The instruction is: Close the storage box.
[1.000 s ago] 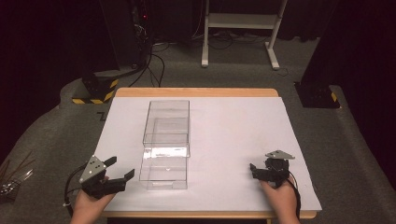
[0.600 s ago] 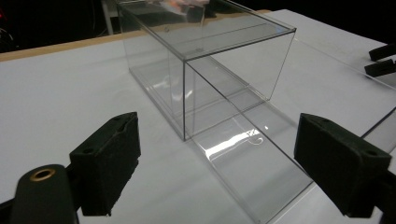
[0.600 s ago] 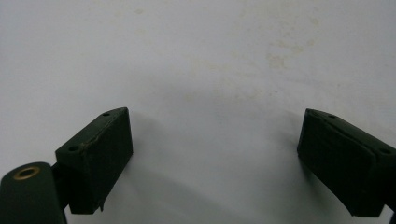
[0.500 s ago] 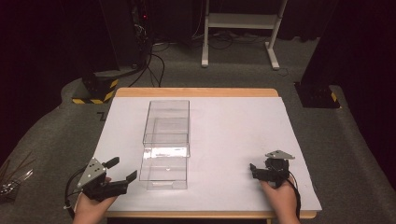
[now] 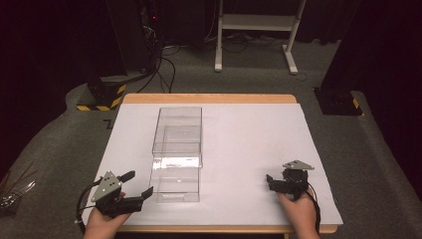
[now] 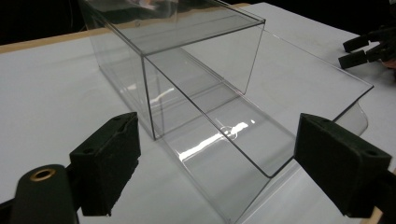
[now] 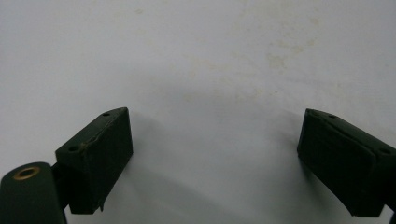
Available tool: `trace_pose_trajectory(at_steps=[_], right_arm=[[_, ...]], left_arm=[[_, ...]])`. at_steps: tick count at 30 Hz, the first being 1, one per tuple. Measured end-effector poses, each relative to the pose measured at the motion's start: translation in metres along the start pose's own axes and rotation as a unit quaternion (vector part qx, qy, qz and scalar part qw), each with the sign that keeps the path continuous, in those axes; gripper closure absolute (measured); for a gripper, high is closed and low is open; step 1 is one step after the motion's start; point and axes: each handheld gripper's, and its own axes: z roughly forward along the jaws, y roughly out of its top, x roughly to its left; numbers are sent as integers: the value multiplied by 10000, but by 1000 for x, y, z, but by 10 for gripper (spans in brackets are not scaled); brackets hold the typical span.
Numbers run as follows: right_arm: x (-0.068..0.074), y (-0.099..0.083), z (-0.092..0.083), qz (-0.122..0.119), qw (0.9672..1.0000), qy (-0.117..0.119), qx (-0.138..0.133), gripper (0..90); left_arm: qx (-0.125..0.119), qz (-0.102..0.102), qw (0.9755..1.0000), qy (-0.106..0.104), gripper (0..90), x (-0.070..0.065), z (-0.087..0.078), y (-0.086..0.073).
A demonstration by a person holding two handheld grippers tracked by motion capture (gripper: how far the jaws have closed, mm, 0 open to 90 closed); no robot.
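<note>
A person sat at a tabletop (image 5: 259,144) covered in white paper, with a wooden edge showing at the far side. Each hand held a black 2-jaw tool.

A clear plastic box (image 5: 177,149) stood left of the middle of the tabletop, long and narrow, running away from the person. It appeared to be in 2 parts: a taller see-through shell at the far end and a lower clear tray (image 5: 175,183) reaching out from it toward the person. In the left gripper view, the clear plastic box (image 6: 187,74) rose just beyond the jaws, and the tray (image 6: 243,140) lay between and past them, with bright glare on its floor.

The left tool (image 5: 133,191) was at the near left corner of the tabletop, just beside the tray's near end and pointing toward it, without touching it. Its jaws stood wide apart and held nothing. A grey 3-cornered plate sat on top of it.

The right tool (image 5: 272,181) rested near the front right of the tabletop, well apart from the box, pointing left. In the right gripper view its jaws were spread wide over bare white paper, holding nothing. In the left gripper view, the right tool (image 6: 362,49) appeared at the far right edge.

Beyond the tabletop lay grey carpet, black cables and a white metal stand (image 5: 256,30).
</note>
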Motion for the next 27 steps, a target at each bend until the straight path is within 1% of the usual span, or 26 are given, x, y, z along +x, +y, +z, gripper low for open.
trace_pose_trajectory(at_steps=[6, 9, 13, 17, 20, 27], right_arm=[[0, 0, 0, 0, 10000, 0, 0, 100], [0, 0, 0, 0, 10000, 0, 0, 100], [0, 0, 0, 0, 10000, -1, -1, 100], [0, 0, 0, 0, 10000, 1, -1, 100], [0, 0, 0, 2, 10000, 2, -1, 100], [0, 0, 0, 5, 10000, 5, -2, 101]], left_arm=[[33, 22, 10000, -44, 149, -1, 3, -2], [40, -12, 9999, -106, 149, -1, 6, -4], [101, 38, 9999, -115, 147, -3, 9, -6], [109, 67, 9999, -84, 146, -3, 10, -8], [115, 33, 9999, -121, 146, -2, 10, -9], [253, 149, 9993, -210, 140, -6, 16, -12]])
